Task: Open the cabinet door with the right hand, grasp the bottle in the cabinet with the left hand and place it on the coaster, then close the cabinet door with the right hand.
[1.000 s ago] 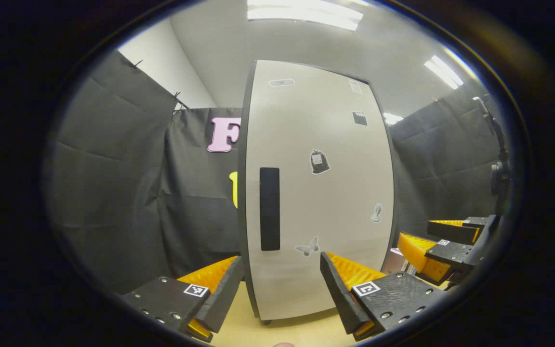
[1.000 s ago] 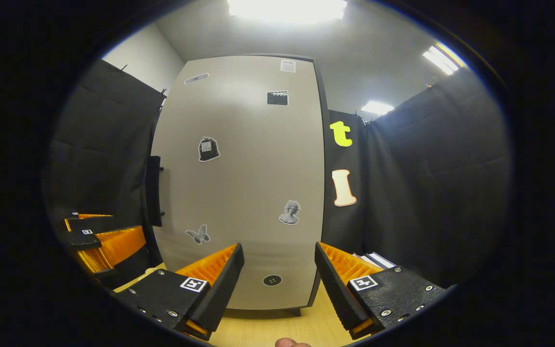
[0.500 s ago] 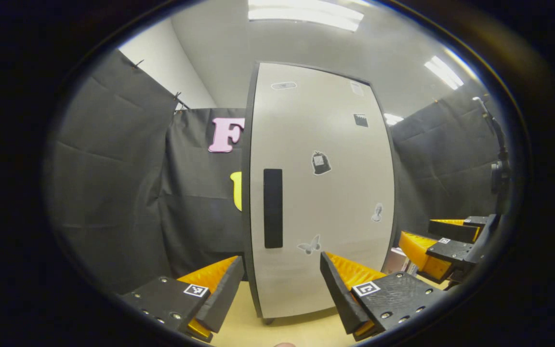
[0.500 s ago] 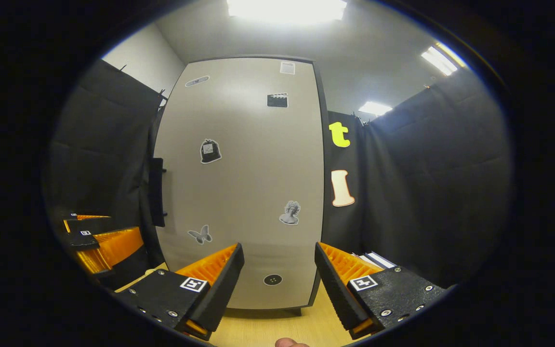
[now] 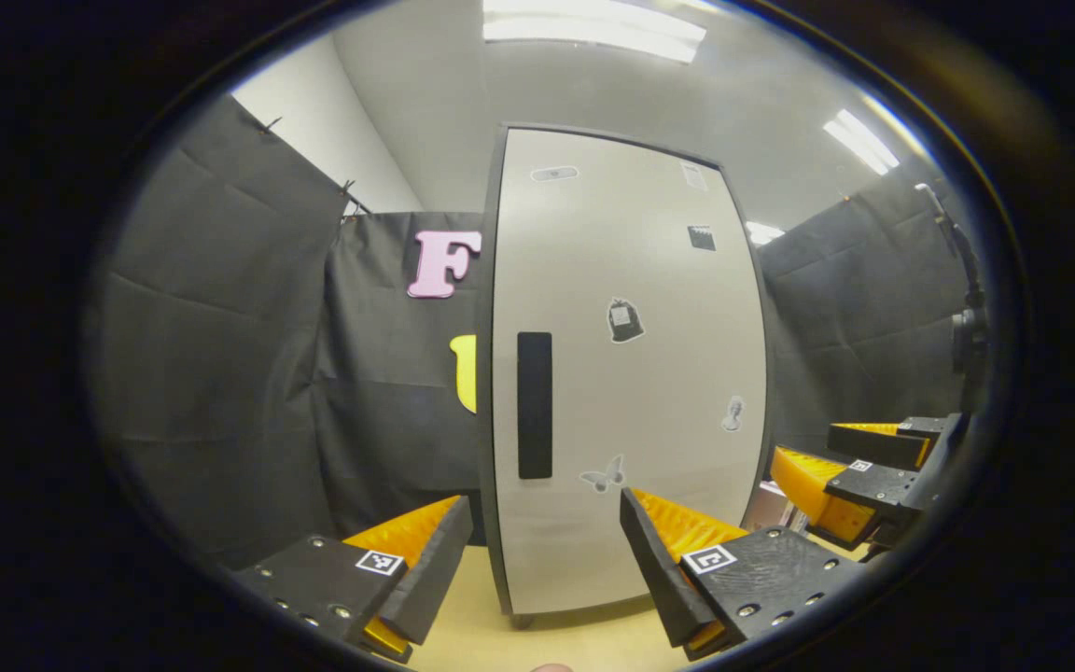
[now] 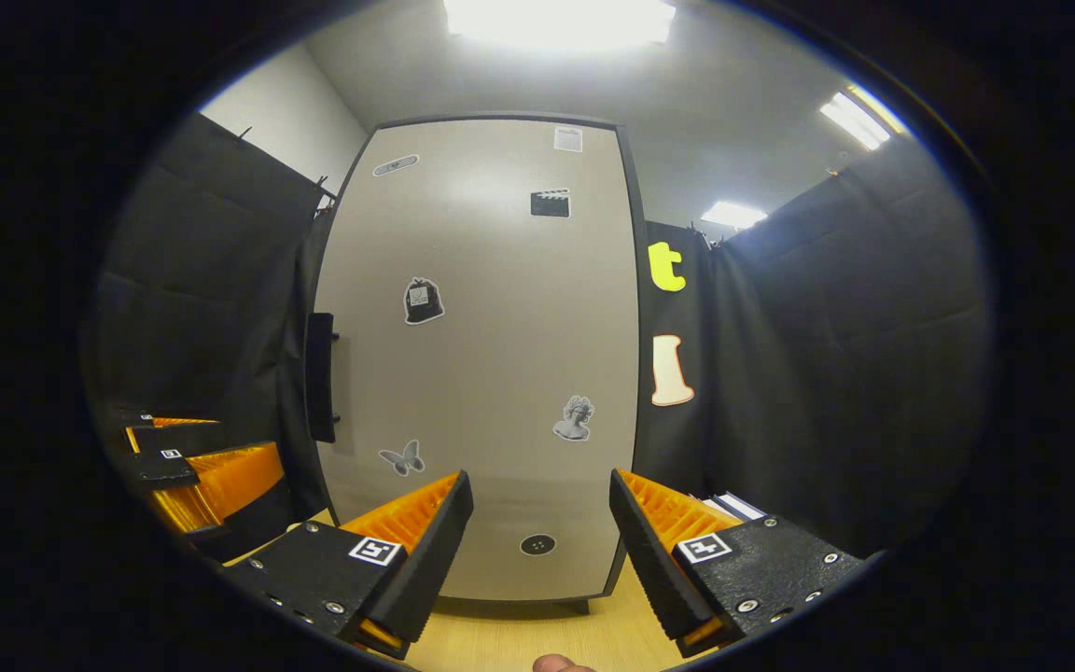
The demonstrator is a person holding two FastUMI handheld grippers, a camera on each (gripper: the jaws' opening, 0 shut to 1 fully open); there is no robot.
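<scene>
A tall pale cabinet door [image 5: 631, 373] with small stickers stands shut in front of me; its dark vertical handle [image 5: 534, 405] sits near the door's left edge. In the right gripper view the same door [image 6: 491, 355] faces me, with the handle [image 6: 320, 377] at its left side. My left gripper [image 5: 542, 551] is open and holds nothing, a short way before the door's lower left. My right gripper [image 6: 537, 541] is open and holds nothing too, low before the door. The right gripper [image 5: 859, 467] also appears at the far right of the left gripper view. The bottle is hidden.
A light wooden tabletop [image 6: 509, 639] carries the cabinet. Black cloth walls [image 5: 220, 373] close in the booth on both sides. Some flat white and dark items [image 6: 729, 506] lie to the right of the cabinet. The left gripper [image 6: 202, 476] shows low at the left of the right gripper view.
Both views have drifted slightly; the cabinet door sits a little farther right and lower in each. Both grippers stay open and the door stays shut.
</scene>
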